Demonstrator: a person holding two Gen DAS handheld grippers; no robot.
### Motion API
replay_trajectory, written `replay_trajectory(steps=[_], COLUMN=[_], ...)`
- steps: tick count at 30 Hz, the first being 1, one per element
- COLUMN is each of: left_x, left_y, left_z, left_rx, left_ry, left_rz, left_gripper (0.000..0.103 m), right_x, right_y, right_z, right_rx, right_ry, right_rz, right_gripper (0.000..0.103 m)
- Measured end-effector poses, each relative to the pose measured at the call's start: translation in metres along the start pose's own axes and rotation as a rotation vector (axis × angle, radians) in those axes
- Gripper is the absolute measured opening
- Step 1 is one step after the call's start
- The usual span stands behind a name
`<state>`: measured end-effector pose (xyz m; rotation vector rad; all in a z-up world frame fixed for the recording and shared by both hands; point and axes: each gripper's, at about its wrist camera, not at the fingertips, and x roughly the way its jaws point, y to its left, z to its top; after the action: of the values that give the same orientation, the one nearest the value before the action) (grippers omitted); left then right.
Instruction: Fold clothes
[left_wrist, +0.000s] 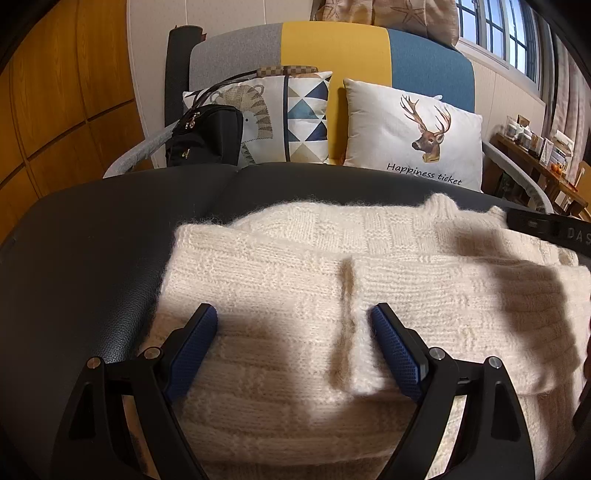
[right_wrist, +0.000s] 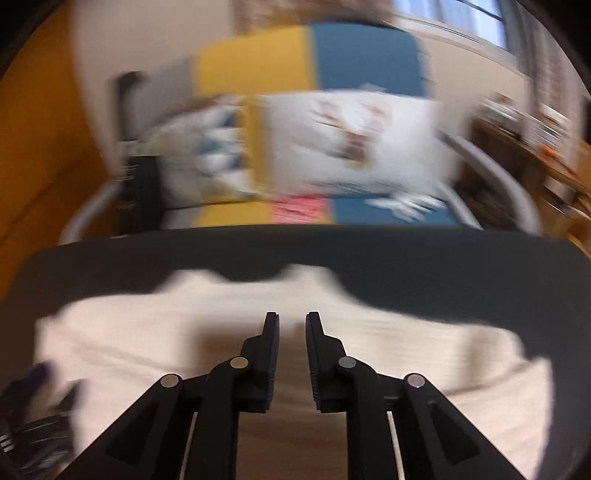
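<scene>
Cream knit sweater (left_wrist: 295, 266) on dark bench (left_wrist: 92, 258): soft, bulky, limp; grasp at folded edge; left gripper (left_wrist: 293, 317) jaws released wide above it, right gripper (right_wrist: 291, 325) jaws slightly parted, empty.

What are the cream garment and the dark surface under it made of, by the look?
Cream garment: chunky knit, probably wool or a wool-like yarn; ribbed and basket-weave stitches with a fuzzy halo at the edges. Dark surface: leather or faux leather, likely; fine pebbled grain, soft sheen, padded seam. Which of the two I cannot tell.

Cream knit sweater (left_wrist: 295, 280) lying flat, sleeves folded inward, on dark leather surface (left_wrist: 92, 258)
</scene>
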<state>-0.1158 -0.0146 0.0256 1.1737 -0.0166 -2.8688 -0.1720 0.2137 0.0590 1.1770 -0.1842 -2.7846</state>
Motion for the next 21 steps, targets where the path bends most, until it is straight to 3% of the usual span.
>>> replay_trajectory(steps=[3, 6, 11, 17, 18, 21], left_x=[0.000, 0.000, 0.000, 0.000, 0.001, 0.001], left_y=[0.001, 0.001, 0.000, 0.003, 0.003, 0.002], left_z=[0.000, -0.001, -0.002, -0.003, -0.003, -0.002], left_rx=[-0.003, -0.006, -0.009, -0.021, -0.020, -0.016], left_ry=[-0.001, -0.002, -0.005, -0.006, -0.006, -0.005], left_rz=[-0.004, -0.007, -0.007, -0.022, -0.021, -0.018], left_gripper=[0.088, 0.088, 0.088, 0.088, 0.088, 0.088], right_x=[0.013, 0.044, 0.056, 0.053, 0.051, 0.014], right_y=[0.053, 0.083, 0.073, 0.075, 0.073, 0.053], right_z=[0.005, 0.004, 0.005, 0.004, 0.006, -0.004], right_rx=[-0.126, -0.196, -0.109, -0.141, -0.129, -0.074], right_ry=[0.040, 0.151, 0.098, 0.093, 0.102, 0.008], right_rz=[0.096, 0.022, 0.004, -0.013, 0.005, 0.017], right_gripper=[0.015, 0.015, 0.014, 0.017, 0.017, 0.019])
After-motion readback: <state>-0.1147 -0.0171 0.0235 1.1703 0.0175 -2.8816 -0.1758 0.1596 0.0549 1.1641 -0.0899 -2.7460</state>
